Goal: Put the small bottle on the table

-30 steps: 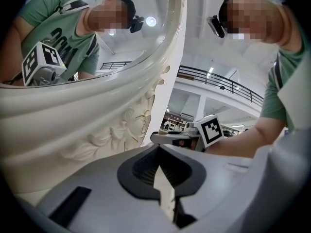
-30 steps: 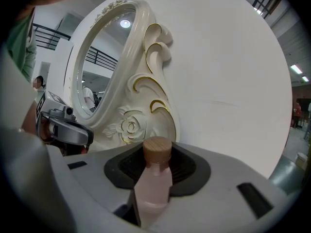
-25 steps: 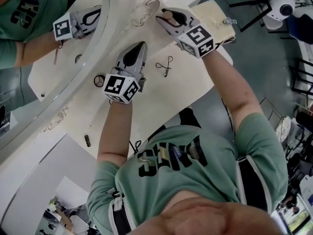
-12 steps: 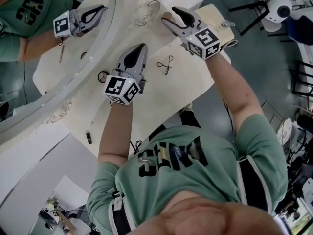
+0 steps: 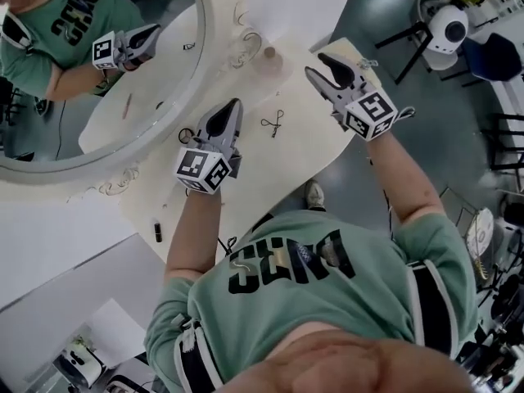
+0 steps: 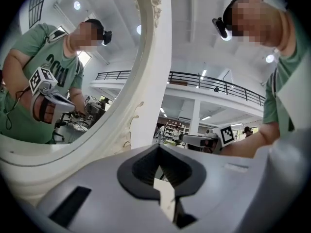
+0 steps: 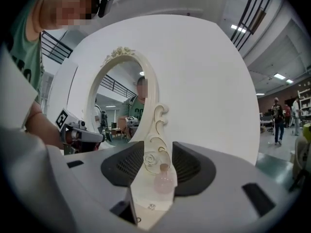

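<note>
The small pink bottle (image 5: 268, 58) stands upright on the cream table (image 5: 270, 170), at the foot of the ornate mirror frame (image 5: 209, 72). In the right gripper view the bottle (image 7: 164, 181) shows ahead, beyond the jaw tips and free of them. My right gripper (image 5: 316, 64) is open to the bottle's right. Its jaws spread wide and have just been closing a little, with nothing between them. My left gripper (image 5: 236, 103) is shut and empty, pointing at the mirror frame (image 6: 141, 106) over the middle of the table.
A dark looped clip (image 5: 274, 123) lies between the grippers. A small ring (image 5: 187, 135) sits left of the left gripper and a dark cylinder (image 5: 157, 232) near the table's front edge. The oval mirror (image 5: 98, 97) reflects me. A white device on a stand (image 5: 446, 27) is on the floor at right.
The right gripper let go of the bottle, opened and drew back to the right. The bottle now stands alone on the table. The left gripper rose a little and stayed shut.
</note>
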